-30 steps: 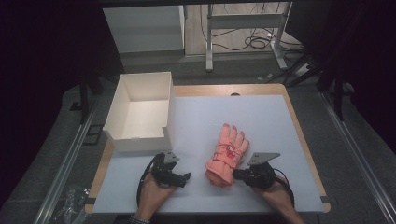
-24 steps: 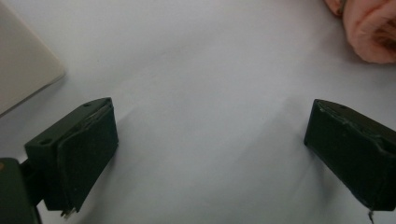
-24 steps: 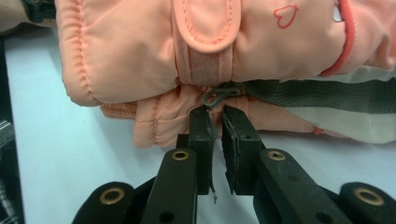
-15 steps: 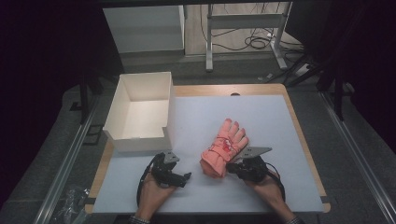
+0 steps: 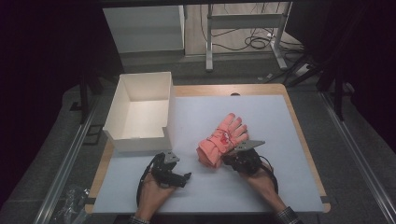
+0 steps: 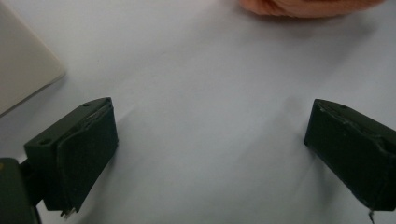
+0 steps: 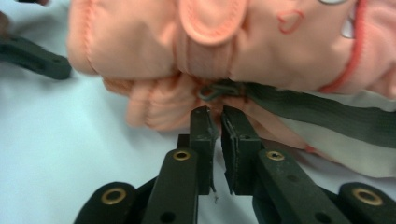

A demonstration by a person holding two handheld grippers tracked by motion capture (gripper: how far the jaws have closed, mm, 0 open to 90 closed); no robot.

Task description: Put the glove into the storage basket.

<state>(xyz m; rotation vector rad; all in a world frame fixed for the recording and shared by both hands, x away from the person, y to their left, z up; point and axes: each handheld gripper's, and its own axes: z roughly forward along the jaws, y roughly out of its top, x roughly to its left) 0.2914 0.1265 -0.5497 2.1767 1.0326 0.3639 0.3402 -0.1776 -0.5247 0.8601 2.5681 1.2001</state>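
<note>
Dark floor and cable runs surround the table [image 5: 280,116], whose pale mat carries all items. The glove [image 5: 222,140] lies right of centre, cuff toward the person, fingers pointing away. The right claw [image 7: 215,122] sits at the cuff edge with jaws nearly shut; a narrow gap remains, and whether any fabric is pinched cannot be told. The left claw [image 6: 205,140] rests on bare mat with jaws wide apart, holding nothing.

Risk: a grip on the thin cuff hem or the small hook beside it may slip, or lift one layer and let the glove unfold and sag. Pulling could drag the glove across the mat.

The box [image 5: 140,112] stands open at the table's left, near the left claw. Its near wall would obstruct a low transfer.
</note>
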